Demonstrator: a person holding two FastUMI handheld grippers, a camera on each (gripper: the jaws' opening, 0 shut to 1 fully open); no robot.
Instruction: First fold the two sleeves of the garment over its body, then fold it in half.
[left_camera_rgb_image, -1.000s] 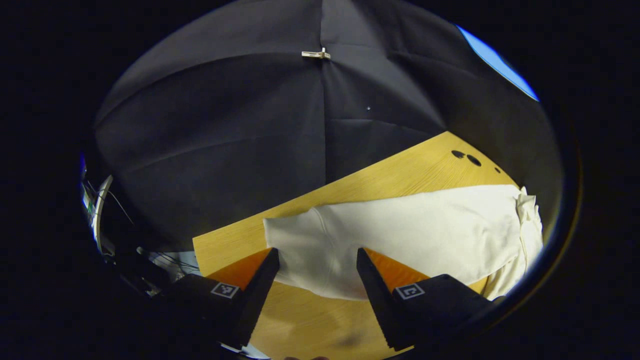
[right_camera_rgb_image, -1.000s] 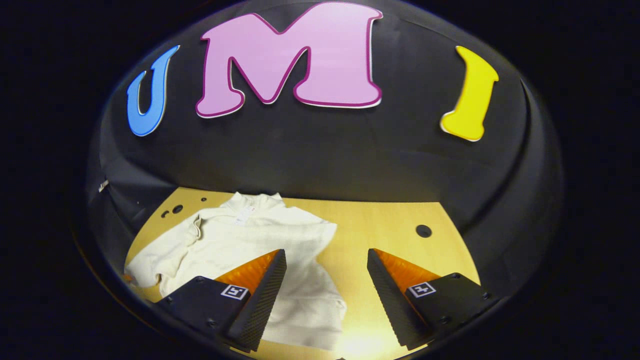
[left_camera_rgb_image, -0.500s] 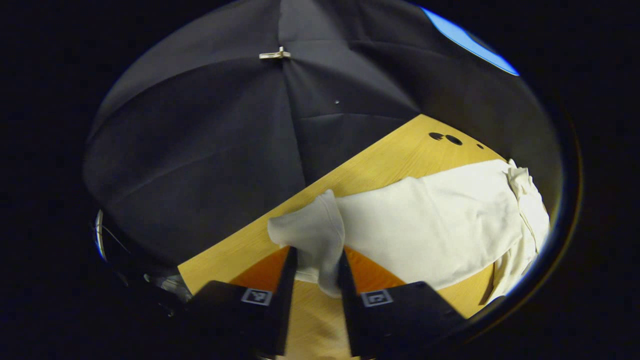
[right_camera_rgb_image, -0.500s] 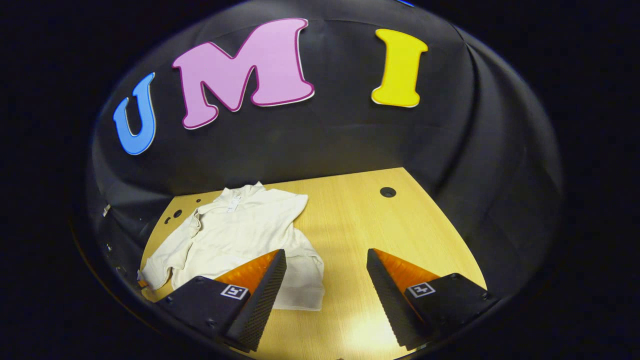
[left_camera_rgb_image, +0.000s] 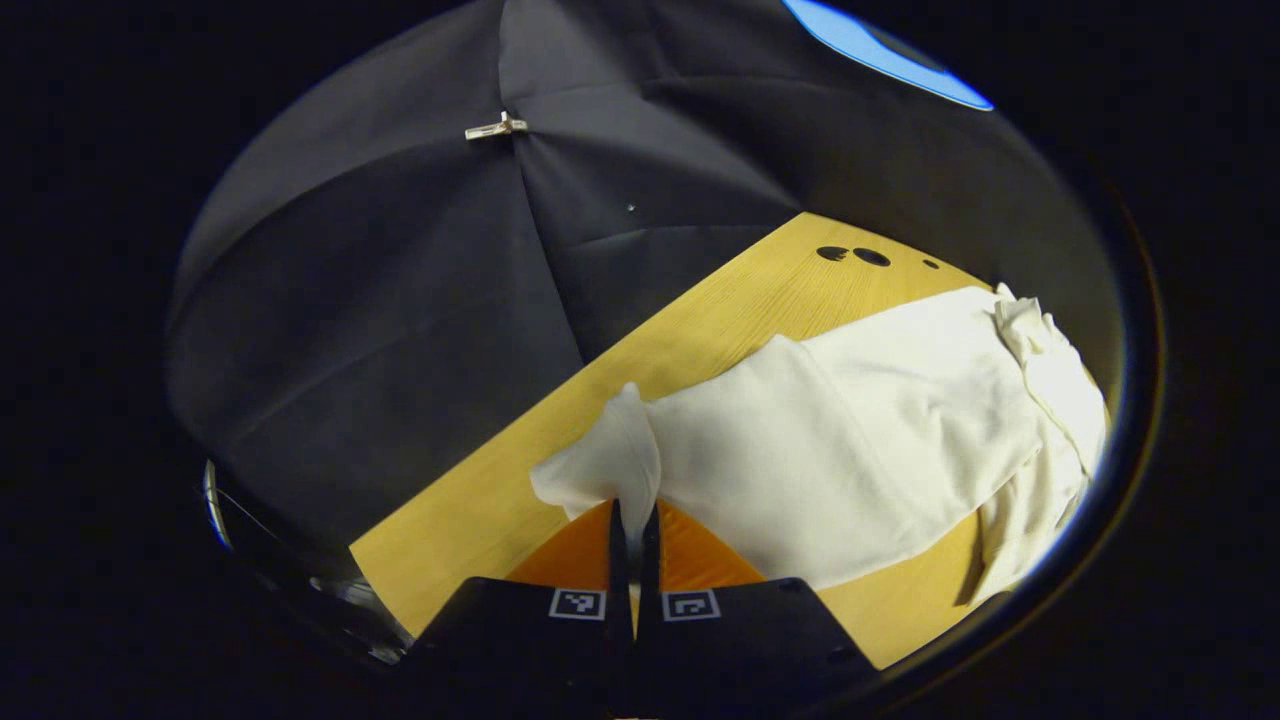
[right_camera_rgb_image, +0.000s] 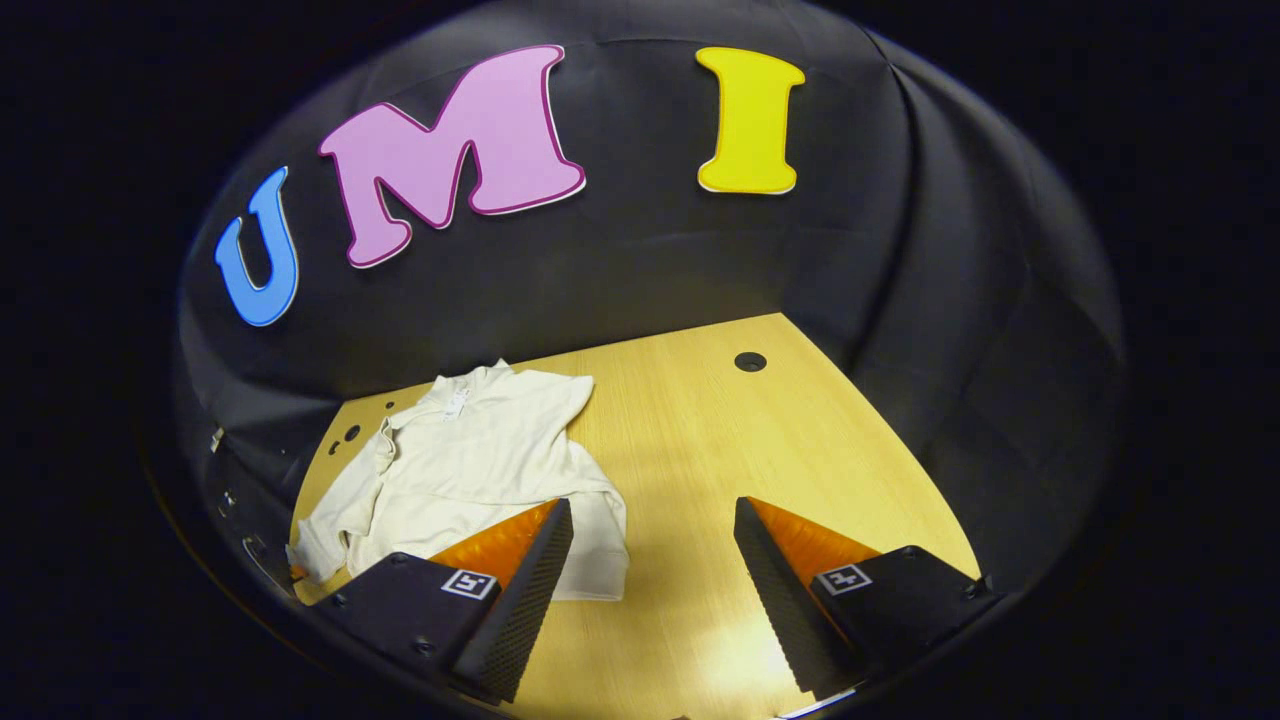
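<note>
A cream long-sleeved garment (left_camera_rgb_image: 860, 420) lies on the wooden table (left_camera_rgb_image: 690, 320). In the left gripper view its near sleeve runs toward me, and my left gripper (left_camera_rgb_image: 630, 520) is shut on the sleeve's cuff (left_camera_rgb_image: 605, 465), which is lifted off the table and puckered. In the right gripper view the garment (right_camera_rgb_image: 470, 470) lies at the left of the table (right_camera_rgb_image: 760, 440), collar at the far end, one sleeve trailing to the left edge. My right gripper (right_camera_rgb_image: 650, 545) hangs open above the table to the right of the garment's hem, with nothing between its fingers.
Black cloth walls close in the table on the far and right sides. Small round holes (left_camera_rgb_image: 850, 255) mark the table's far corner, and another hole (right_camera_rgb_image: 749, 361) sits near the back right. Bare wood stretches to the right of the garment.
My left gripper closed on the sleeve cuff and raised it slightly. My right gripper drew back and swung right, away from the garment, staying open.
</note>
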